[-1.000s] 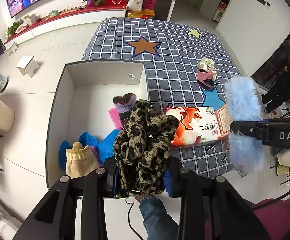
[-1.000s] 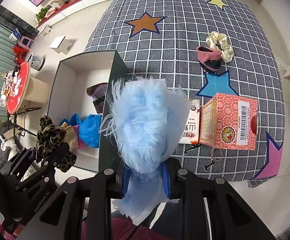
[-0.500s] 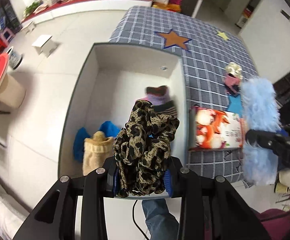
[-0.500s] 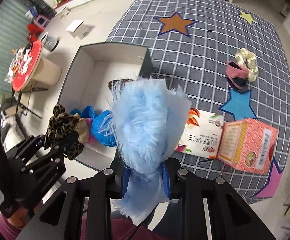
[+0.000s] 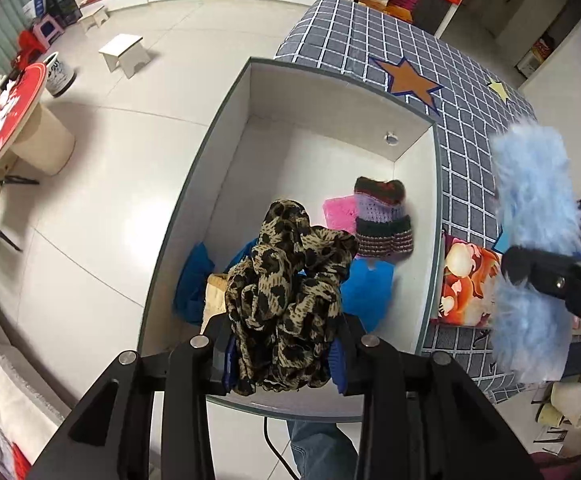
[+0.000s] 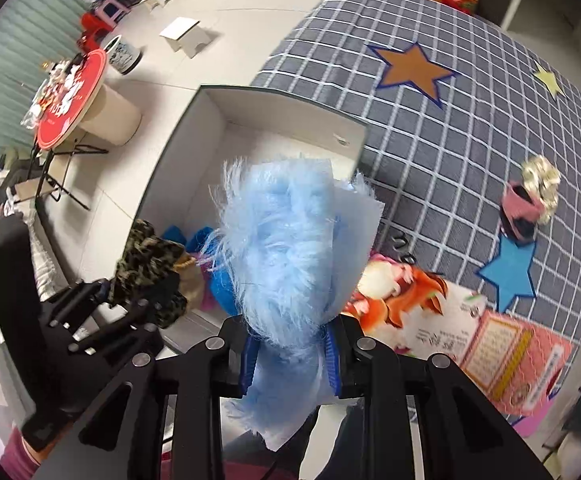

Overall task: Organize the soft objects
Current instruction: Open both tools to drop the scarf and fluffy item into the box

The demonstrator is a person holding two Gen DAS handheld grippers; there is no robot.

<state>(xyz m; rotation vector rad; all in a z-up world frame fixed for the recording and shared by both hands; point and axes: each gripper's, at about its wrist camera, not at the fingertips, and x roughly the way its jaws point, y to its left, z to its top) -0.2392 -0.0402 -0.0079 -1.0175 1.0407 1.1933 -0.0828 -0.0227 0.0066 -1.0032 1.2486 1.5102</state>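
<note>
Gripping a bunched leopard-print scrunchie (image 5: pixel 290 300), the left gripper (image 5: pixel 282 360) has its fingers closed on the fabric, and holds it above the near end of a white open box (image 5: pixel 226 128). Inside the box lie a striped knitted piece (image 5: pixel 382 220), a pink item (image 5: pixel 338 212), blue cloth (image 5: pixel 366 292) and a cream knit item (image 5: pixel 214 296) — all partly hidden behind the scrunchie. The right gripper (image 6: pixel 290 356) is clamped on a fluffy light-blue piece (image 6: pixel 286 252), held just beside the box, over its right wall. On the grey checked mat (image 6: pixel 450 152) lie a fox-print pack (image 6: pixel 406 300), a pink patterned box (image 6: pixel 518 356), and — farther off — a pink band (image 6: pixel 520 208) touching a cream scrunchie (image 6: pixel 540 176).
</note>
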